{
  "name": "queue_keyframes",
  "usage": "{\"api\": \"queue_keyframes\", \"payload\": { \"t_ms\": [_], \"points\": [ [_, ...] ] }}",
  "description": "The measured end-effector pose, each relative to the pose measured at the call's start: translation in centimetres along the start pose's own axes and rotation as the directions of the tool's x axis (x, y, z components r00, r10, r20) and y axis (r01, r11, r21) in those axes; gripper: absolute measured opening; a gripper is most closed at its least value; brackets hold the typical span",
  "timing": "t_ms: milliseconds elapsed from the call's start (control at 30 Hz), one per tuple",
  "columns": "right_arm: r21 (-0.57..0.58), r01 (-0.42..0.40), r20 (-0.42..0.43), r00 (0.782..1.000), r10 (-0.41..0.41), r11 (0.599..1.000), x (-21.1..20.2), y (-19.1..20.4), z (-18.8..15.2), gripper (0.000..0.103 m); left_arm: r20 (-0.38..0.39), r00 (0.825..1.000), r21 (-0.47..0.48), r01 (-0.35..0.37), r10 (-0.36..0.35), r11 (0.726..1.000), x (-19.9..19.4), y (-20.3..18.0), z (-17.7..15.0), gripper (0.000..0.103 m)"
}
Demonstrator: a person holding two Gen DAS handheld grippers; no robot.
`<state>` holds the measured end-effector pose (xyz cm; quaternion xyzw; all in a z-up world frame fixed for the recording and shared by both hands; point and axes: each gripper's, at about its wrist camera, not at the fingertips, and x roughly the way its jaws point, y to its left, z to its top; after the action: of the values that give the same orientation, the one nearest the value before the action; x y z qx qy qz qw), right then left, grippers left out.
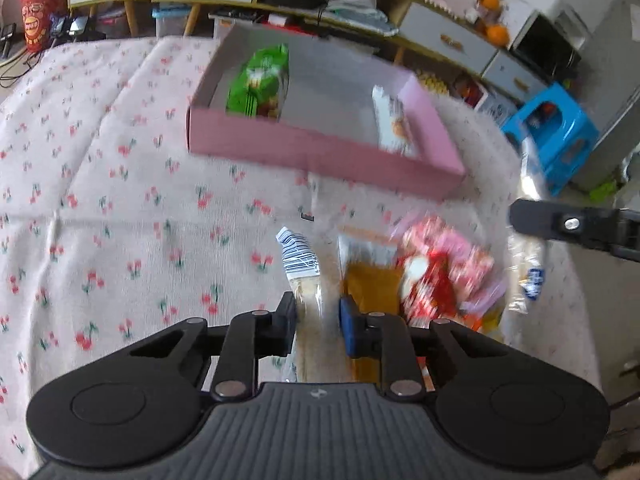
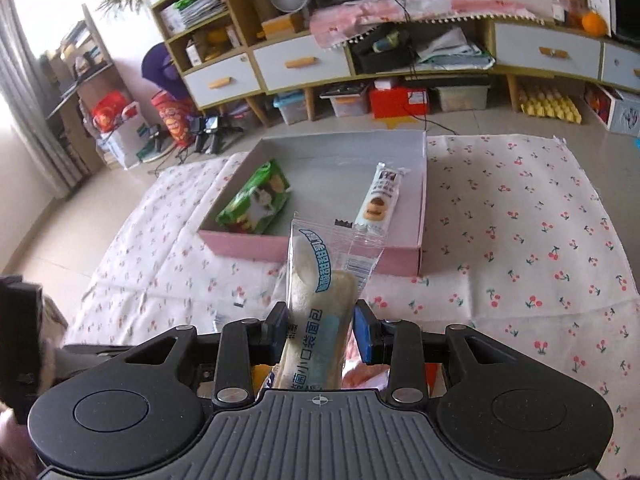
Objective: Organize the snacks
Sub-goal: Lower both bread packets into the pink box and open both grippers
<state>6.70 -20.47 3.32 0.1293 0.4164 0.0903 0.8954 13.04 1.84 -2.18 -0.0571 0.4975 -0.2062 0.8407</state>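
The left gripper [image 1: 318,326] has its fingers clenched on a clear-wrapped bread packet [image 1: 306,280] that lies on the cherry-print cloth [image 1: 120,184] covering the table. Just beside that packet, on the side of the blue finger pad, sit an orange packet [image 1: 370,280] and a red-and-pink snack bag [image 1: 444,268], the bag overlapping the orange one; this part of the left wrist view is blurred, so finer detail is lost.

The right gripper [image 2: 320,326] grasps a bread packet with blue lettering [image 2: 320,304], held clear of the cloth with its sealed end pointing toward the pink box [image 2: 400,256]. In the left wrist view the same gripper shows only as a black finger near the right edge.

The pink box rests on the cloth toward the far edge. Inside it a green snack bag [image 2: 256,202] lies against one side wall, and a white cake bar wrapper [image 2: 380,196] lies well apart from it, nearer the opposite wall. The middle of the box floor between them is bare grey.
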Motion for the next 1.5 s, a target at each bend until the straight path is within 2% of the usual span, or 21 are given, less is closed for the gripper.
{"api": "queue_keyframes", "payload": {
  "t_ms": [167, 300, 467, 600, 800, 1000, 1033, 1067, 1100, 1133, 1433, 1500],
  "points": [
    [0.060, -0.038, 0.008, 0.999, 0.037, 0.997, 1.3, -0.9, 2.8, 0.034, 0.078, 0.997, 0.019, 0.001, -0.002, 1.000, -1.7, -0.5, 2.7, 0.020],
    [0.093, -0.037, 0.021, 0.999, 0.035, 0.995, 3.0, -1.4, 4.9, 0.034, 0.121, 0.993, 0.021, -0.002, 0.000, 1.000, -1.6, -1.0, 5.5, 0.020],
    [0.169, -0.072, 0.093, 0.994, 0.056, 0.983, 4.7, -3.2, 7.4, 0.034, 0.169, 0.986, 0.016, 0.002, -0.004, 1.000, 0.0, -1.4, 9.1, 0.020],
    [0.231, -0.096, 0.110, 0.991, 0.072, 0.968, 6.8, -5.1, 8.4, 0.034, 0.177, 0.984, 0.033, 0.008, -0.013, 0.999, 2.3, -1.7, 11.0, 0.020],
    [0.236, -0.112, 0.080, 0.992, 0.096, 0.965, 9.8, -5.6, 8.7, 0.034, 0.179, 0.983, 0.062, -0.039, 0.027, 0.997, 5.2, -1.8, 12.4, 0.020],
    [0.234, -0.126, 0.086, 0.990, 0.109, 0.964, 11.2, -5.5, 8.7, 0.037, 0.185, 0.982, 0.095, -0.061, 0.042, 0.994, 6.2, -1.7, 13.6, 0.022],
    [0.233, -0.123, 0.088, 0.991, 0.105, 0.965, 11.3, -5.5, 8.7, 0.038, 0.183, 0.981, 0.106, -0.079, 0.059, 0.991, 6.3, -1.8, 13.6, 0.026],
    [0.234, -0.111, 0.084, 0.992, 0.094, 0.966, 11.4, -5.5, 8.7, 0.046, 0.197, 0.977, 0.112, -0.106, 0.083, 0.988, 6.2, -2.1, 13.4, 0.030],
    [0.235, -0.096, 0.078, 0.994, 0.079, 0.967, 11.4, -5.5, 8.7, 0.053, 0.207, 0.973, 0.120, -0.128, 0.101, 0.985, 6.0, -2.2, 13.3, 0.043],
    [0.236, -0.083, 0.076, 0.995, 0.067, 0.968, 11.3, -5.5, 8.7, 0.055, 0.216, 0.970, 0.129, -0.144, 0.114, 0.981, 5.7, -2.5, 13.2, 0.052],
    [0.227, -0.060, 0.101, 0.994, 0.038, 0.972, 8.3, -4.9, 9.2, 0.063, 0.238, 0.964, 0.134, -0.151, 0.117, 0.979, 3.0, -3.4, 12.2, 0.070],
    [0.222, -0.057, 0.116, 0.993, 0.032, 0.973, 7.0, -4.6, 9.3, 0.069, 0.243, 0.963, 0.127, -0.152, 0.118, 0.980, 2.3, -3.7, 12.1, 0.072]
  ]
}}
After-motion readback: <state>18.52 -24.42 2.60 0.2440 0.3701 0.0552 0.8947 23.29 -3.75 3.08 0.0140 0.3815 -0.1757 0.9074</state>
